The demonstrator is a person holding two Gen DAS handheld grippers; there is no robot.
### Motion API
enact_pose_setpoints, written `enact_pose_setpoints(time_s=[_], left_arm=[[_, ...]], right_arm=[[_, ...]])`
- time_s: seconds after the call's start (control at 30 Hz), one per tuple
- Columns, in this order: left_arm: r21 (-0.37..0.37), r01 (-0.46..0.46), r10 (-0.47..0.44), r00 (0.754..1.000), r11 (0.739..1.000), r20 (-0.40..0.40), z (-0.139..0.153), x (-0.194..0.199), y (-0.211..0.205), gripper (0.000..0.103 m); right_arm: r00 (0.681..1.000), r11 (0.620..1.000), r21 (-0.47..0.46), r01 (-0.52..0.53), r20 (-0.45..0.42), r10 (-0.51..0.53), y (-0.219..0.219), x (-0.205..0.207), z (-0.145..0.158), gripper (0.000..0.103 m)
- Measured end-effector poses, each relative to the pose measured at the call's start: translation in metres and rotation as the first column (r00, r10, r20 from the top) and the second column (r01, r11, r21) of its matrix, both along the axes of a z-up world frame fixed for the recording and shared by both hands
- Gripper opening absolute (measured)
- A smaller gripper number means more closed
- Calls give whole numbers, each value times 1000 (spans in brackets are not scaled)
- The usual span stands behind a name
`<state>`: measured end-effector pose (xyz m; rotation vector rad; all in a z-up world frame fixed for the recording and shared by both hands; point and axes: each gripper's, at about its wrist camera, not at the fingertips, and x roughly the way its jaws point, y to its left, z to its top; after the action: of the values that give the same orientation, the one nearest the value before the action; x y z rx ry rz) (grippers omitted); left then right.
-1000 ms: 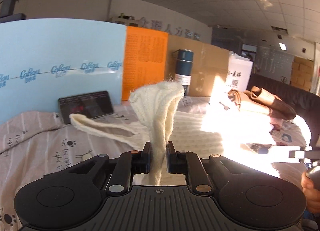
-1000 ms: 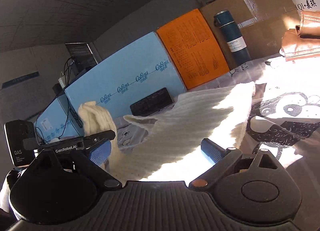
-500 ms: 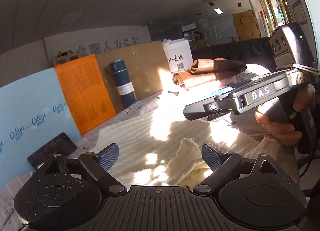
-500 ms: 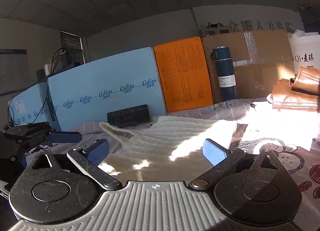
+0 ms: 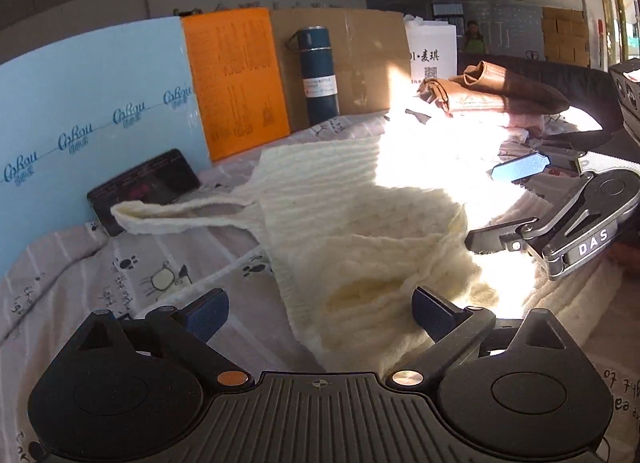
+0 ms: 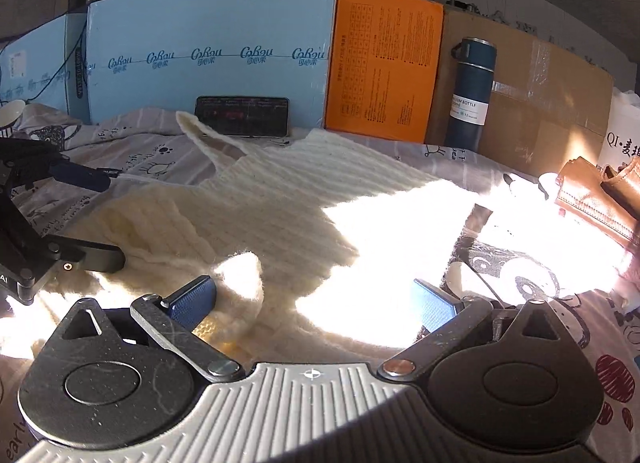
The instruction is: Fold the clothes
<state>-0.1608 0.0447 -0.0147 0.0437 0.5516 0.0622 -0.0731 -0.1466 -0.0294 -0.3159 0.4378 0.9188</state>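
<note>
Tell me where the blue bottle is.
The bottle stands upright at the back of the bed, against the cardboard, just right of the orange board, beyond the sweater.

The cream sweater (image 5: 360, 223) is a fuzzy, ribbed knit lying on a matt printed cotton sheet (image 5: 120, 263). The blue flask (image 6: 472, 95) looks smooth metal; the brown jacket (image 5: 500, 95) is glossy leather.

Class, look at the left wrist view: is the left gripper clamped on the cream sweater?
No: the left gripper has its jaws wide apart, the cream sweater lying loose between them.
</note>
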Motion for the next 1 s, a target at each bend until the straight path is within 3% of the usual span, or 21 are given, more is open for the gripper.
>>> enact_pose_setpoints(time_s=[0.1, 0.2, 0.3, 0.4, 0.5, 0.57, 0.67, 0.73, 0.8, 0.83, 0.9, 1.0], left_arm=[[-185, -39, 55, 995, 982, 80, 9, -7, 24, 100], [-373, -73, 152, 971, 925, 187, 20, -14, 50, 101], [-537, -134, 269, 946, 833, 182, 25, -4, 77, 101], [-679, -204, 378, 919, 705, 117, 20, 17, 108, 101], [-756, -270, 433, 901, 596, 20, 8, 43, 133, 101], [-799, -291, 439, 898, 527, -37, 0, 57, 144, 100], [-833, -321, 461, 883, 450, -91, -10, 79, 157, 100], [-838, -338, 478, 872, 428, -109, -15, 92, 161, 99], [-835, -345, 486, 867, 428, -109, -18, 105, 162, 99], [-829, -348, 490, 865, 438, -105, -19, 111, 161, 99], [-794, -368, 502, 860, 484, -92, -17, 122, 156, 99], [-731, -404, 535, 843, 550, -64, -15, 136, 149, 90]], right_arm=[[999, 997, 72, -35, -19, 36, -9, 5, 10, 103], [997, 979, 204, -11, -72, 26, -18, 19, 31, 103], [994, 951, 303, 63, -105, -33, -14, 38, 52, 103], [982, 920, 365, 144, -168, -87, -5, 59, 70, 103], [950, 884, 408, 226, -293, -108, 6, 85, 82, 103], [926, 880, 404, 250, -366, -95, 17, 104, 85, 103], [909, 862, 424, 279, -405, -96, 29, 121, 69, 103], [898, 849, 436, 299, -430, -95, 36, 132, 58, 103], [885, 835, 448, 319, -455, -94, 44, 142, 48, 103], [879, 838, 441, 322, -467, -92, 46, 148, 39, 103], [881, 867, 383, 320, -457, -124, 50, 153, 26, 103], [889, 874, 361, 325, -432, -152, 51, 151, 23, 103]])
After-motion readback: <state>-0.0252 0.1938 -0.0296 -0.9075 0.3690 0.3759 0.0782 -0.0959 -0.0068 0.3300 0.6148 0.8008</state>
